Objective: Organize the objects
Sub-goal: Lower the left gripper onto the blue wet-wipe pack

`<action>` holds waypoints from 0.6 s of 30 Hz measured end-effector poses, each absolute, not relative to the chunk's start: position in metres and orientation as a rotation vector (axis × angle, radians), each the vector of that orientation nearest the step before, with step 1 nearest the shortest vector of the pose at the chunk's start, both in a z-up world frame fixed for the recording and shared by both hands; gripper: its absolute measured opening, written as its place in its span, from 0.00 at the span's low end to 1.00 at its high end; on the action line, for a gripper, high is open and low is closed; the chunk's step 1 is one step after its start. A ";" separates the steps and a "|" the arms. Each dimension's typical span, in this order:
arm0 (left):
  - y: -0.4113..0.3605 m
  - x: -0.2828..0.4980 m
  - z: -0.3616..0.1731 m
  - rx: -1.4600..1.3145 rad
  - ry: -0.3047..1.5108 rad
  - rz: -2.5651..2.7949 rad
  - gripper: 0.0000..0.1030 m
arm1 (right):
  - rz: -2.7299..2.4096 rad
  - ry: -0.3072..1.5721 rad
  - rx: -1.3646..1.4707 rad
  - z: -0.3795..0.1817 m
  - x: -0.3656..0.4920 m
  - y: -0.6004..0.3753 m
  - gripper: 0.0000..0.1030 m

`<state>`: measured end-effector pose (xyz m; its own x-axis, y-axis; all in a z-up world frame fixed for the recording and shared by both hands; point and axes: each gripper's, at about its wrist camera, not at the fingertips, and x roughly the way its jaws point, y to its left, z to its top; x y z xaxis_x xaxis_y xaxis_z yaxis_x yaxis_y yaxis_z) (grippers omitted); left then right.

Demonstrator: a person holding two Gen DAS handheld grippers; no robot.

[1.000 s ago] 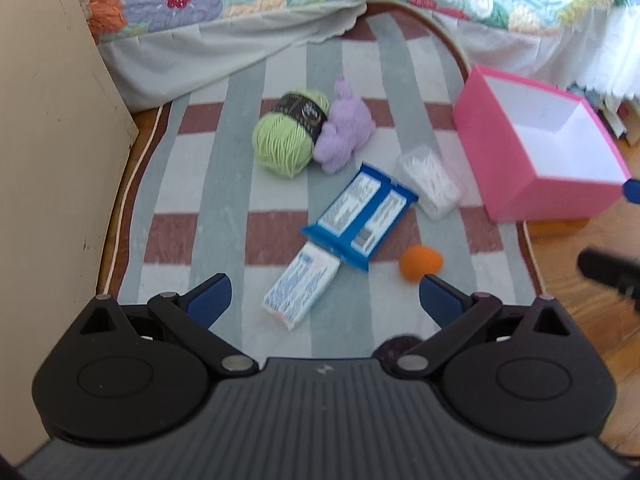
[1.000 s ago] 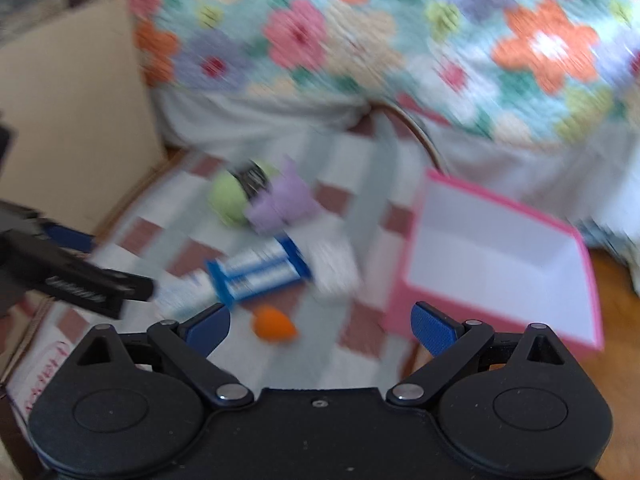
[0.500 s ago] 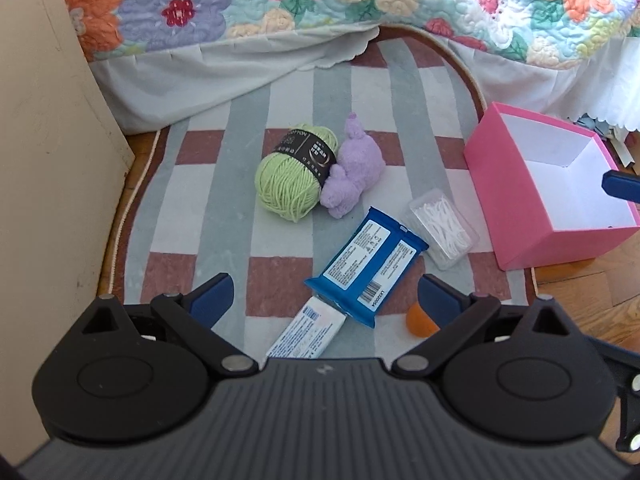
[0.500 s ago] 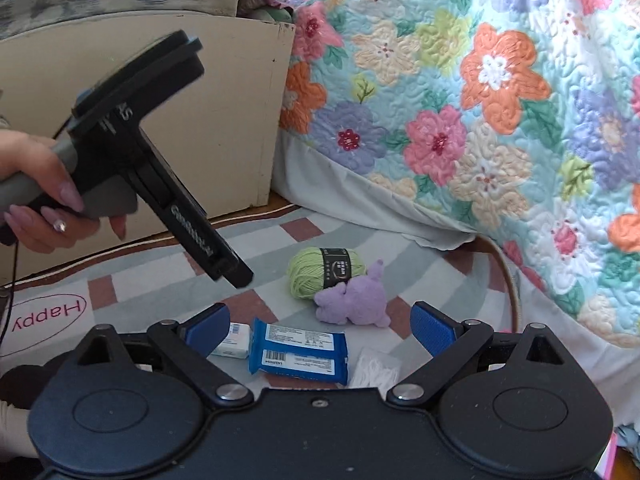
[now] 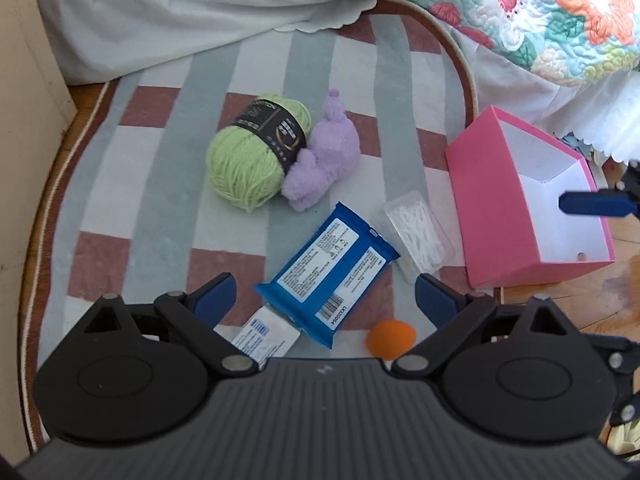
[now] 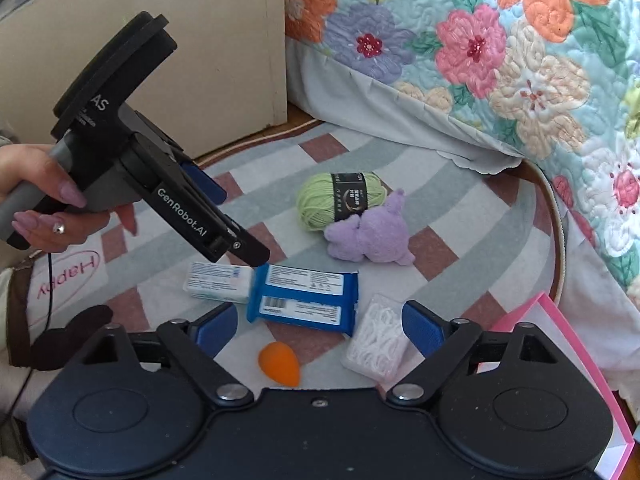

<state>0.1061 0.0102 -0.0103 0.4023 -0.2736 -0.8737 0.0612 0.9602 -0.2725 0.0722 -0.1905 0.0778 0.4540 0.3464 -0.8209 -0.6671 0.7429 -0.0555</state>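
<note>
My left hand-held gripper [image 5: 325, 295] spread, just been narrowing, hovers over blue pack [image 5: 327, 271]; straddle short sides. Right hand-held gripper [image 6: 315, 320] likewise spread, narrowing, empty.

Blue wipes pack [image 5: 326, 270] beside cotton-swab box [image 5: 416, 236]

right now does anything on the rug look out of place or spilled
Nothing is spilled or damaged. The loose items just lie scattered on the striped rug instead of in the empty pink box: green yarn touching a purple plush, and a blue packet whose corner overlaps a white box.
</note>
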 end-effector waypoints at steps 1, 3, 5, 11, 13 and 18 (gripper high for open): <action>0.008 0.107 -0.013 -0.197 1.138 -0.217 0.92 | 0.652 0.893 -0.415 0.075 0.072 -0.189 0.88; 0.004 0.108 -0.019 -0.183 1.139 -0.225 0.90 | 0.676 0.882 -0.426 0.066 0.072 -0.187 0.87; 0.004 0.108 -0.025 -0.182 1.145 -0.231 0.87 | 0.698 0.869 -0.400 0.056 0.073 -0.186 0.86; 0.004 0.107 -0.039 -0.226 1.154 -0.235 0.70 | 0.733 0.880 -0.361 0.035 0.080 -0.178 0.79; 0.003 0.108 -0.045 -0.237 1.151 -0.225 0.65 | 0.745 0.899 -0.341 0.023 0.090 -0.175 0.79; -0.004 0.112 -0.064 -0.241 1.182 -0.191 0.56 | 0.686 0.948 -0.197 -0.015 0.112 -0.182 0.79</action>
